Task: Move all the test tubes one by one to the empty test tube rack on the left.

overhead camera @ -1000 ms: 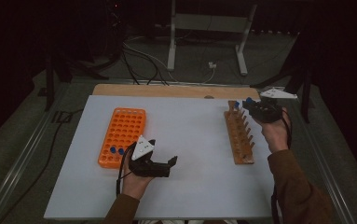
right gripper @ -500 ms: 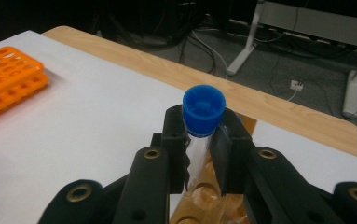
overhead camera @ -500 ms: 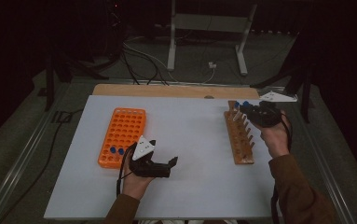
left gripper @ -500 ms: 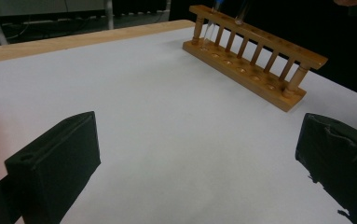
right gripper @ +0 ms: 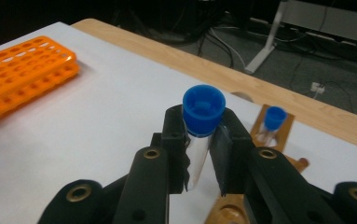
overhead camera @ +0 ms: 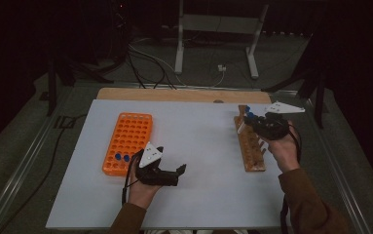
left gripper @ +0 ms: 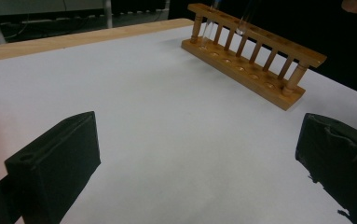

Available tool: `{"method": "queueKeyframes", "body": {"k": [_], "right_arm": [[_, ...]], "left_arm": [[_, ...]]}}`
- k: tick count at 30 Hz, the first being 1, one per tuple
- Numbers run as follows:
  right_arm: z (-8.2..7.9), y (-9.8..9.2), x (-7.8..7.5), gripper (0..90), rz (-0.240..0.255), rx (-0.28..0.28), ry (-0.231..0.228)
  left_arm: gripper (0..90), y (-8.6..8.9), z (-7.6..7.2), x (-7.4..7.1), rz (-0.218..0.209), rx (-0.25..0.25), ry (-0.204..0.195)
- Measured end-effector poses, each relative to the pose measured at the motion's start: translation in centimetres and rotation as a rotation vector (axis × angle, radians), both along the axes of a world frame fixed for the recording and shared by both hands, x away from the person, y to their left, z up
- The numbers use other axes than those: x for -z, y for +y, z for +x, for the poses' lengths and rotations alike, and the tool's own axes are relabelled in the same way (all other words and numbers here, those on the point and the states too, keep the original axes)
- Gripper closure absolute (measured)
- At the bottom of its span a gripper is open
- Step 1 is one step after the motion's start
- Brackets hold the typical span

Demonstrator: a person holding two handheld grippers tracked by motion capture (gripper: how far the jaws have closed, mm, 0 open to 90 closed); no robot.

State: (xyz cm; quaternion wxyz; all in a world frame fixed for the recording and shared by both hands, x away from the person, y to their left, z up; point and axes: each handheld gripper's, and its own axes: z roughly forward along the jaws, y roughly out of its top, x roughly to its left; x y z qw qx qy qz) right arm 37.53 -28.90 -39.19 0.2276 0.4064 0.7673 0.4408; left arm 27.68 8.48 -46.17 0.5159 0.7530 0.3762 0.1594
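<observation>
Right gripper is clamping a clear tube with a blue cap, pads pressing its sides just under the cap. Tube is standing nearly upright between the jaws, its lower end above the wooden rack. In the high view this gripper is sitting over the rack's far end. Compared with a second ago, it is now a little further toward the table's middle; the grip on the tube is unchanged.

A second capped tube is standing in the rack at its far end, just beyond the held one.

Left gripper is resting low over the white table beside the orange rack, jaws apart with nothing between them; the left gripper view is showing bare table between the two black pads. It is sitting where it sat a second ago.

The orange rack is holding two blue caps near its front edge, same as before. The two racks are lying well apart, on opposite sides of the table.
</observation>
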Motion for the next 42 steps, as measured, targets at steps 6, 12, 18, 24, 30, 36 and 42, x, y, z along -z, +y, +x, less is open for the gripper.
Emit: {"method": "queueKeyframes", "body": {"k": [6,12,18,24,30,36,42], "right_arm": [[-0.7,0.7,0.6,76.4,-0.001,-0.030,0.012],[-1.3,1.3,1.1,76.4,0.006,-0.056,0.023],[-1.8,2.1,1.3,76.4,0.008,-0.084,0.034],[-2.4,3.3,1.2,76.4,0.011,-0.122,0.042],[-3.0,4.7,1.4,76.3,0.016,-0.165,0.051],[-3.7,5.8,1.6,76.3,0.034,-0.207,0.066],[-4.1,7.3,1.6,76.3,0.048,-0.250,0.078]], "left_arm": [[0.8,-0.1,0.0,0.1,0.002,0.001,0.003],[0.8,-0.5,-0.2,0.2,0.008,0.006,0.006],[0.8,-1.4,-0.4,0.2,0.011,0.036,0.008],[0.8,-2.8,-0.2,-0.3,0.024,0.064,-0.010],[0.9,-4.2,0.5,-0.7,0.037,0.081,-0.028],[2.7,-5.6,1.3,-0.8,0.051,0.075,-0.034],[6.7,-7.6,1.9,-0.6,0.087,0.090,-0.041]]}}
